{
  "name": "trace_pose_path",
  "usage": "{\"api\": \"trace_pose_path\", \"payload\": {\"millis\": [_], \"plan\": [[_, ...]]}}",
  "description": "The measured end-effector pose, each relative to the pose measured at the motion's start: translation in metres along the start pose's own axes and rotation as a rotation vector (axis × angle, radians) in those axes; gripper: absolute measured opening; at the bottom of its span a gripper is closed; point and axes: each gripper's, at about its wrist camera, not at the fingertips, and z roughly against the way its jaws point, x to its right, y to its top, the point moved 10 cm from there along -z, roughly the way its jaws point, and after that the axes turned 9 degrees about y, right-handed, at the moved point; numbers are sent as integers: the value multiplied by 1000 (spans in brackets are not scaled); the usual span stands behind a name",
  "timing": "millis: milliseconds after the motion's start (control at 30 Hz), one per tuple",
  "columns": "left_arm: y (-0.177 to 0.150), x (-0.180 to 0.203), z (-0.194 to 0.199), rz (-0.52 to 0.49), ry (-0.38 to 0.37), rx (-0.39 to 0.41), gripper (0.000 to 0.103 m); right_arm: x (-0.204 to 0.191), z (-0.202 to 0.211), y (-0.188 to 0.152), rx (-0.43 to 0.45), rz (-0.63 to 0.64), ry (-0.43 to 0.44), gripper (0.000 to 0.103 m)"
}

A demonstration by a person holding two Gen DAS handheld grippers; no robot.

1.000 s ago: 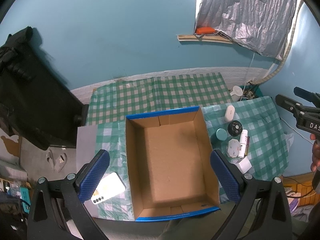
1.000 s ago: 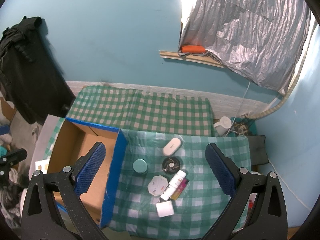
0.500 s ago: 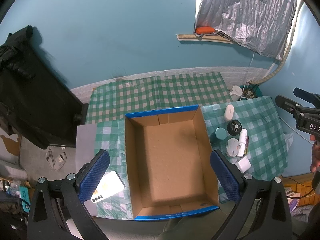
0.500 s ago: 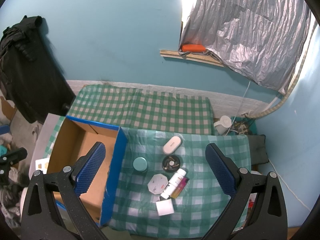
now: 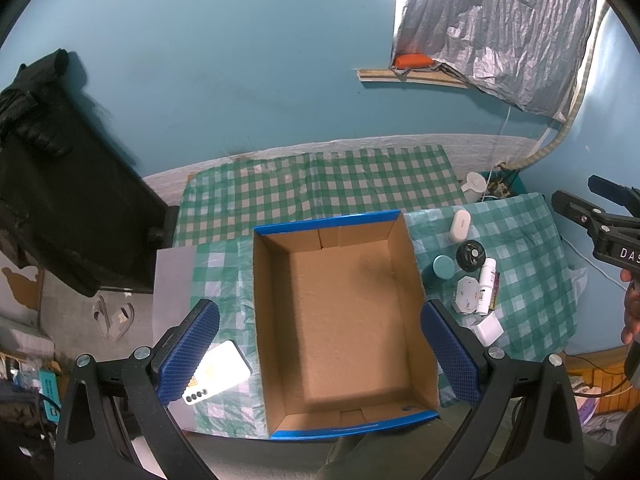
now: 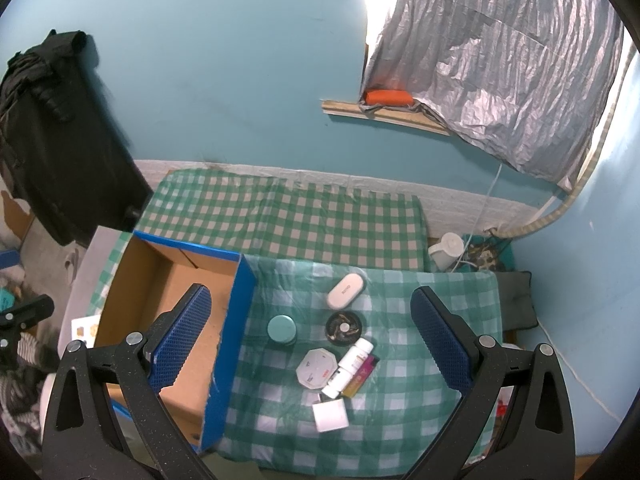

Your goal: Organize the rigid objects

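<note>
An empty cardboard box [image 5: 340, 320] with blue rim sits on the green checked cloth; it also shows in the right wrist view [image 6: 160, 288]. Right of it lie several small items: a white oval case [image 6: 346, 290], a teal jar [image 6: 282, 329], a black round tin [image 6: 344, 328], a white octagonal box [image 6: 315, 368], a white bottle [image 6: 349, 366], a purple lighter [image 6: 362, 376] and a white cube [image 6: 330, 415]. My left gripper [image 5: 320, 354] is open, high above the box. My right gripper [image 6: 310, 334] is open, high above the items.
A white phone [image 5: 218, 372] lies on the cloth left of the box. A black bag [image 5: 60, 184] stands at far left. A white kettle [image 6: 448, 250] and cables sit beyond the table's right end. The far half of the checked cloth [image 6: 280, 216] is bare.
Both views have shifted only slightly; the left gripper drifted a little, so the box and items sit marginally differently in frame. Both grippers stay open and empty.
</note>
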Motion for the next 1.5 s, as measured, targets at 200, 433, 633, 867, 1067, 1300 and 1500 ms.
{"api": "trace_pose_path", "payload": {"millis": [200,433,633,867,1067,1300,1500], "plan": [[-4,-2,-3,7,-10,-18,101,3,0,-1,0,1,-2,100],[-4,1,-8,-2,-22,-25,101,-1,-3,-1,-8,-1,-1,100],[-8,3,-14,-8,-18,-31,101,5,-13,-9,-29,1,14,100],[-23,-16,-39,0,27,-75,101,15,-27,-27,-80,-1,39,100],[-42,-35,-61,27,44,-132,101,31,-42,-48,-123,-10,28,100],[-75,-48,-93,15,74,-224,101,49,-71,-83,-189,-20,32,100],[-106,-59,-121,25,90,-291,101,55,-102,-121,-257,-7,40,100]]}}
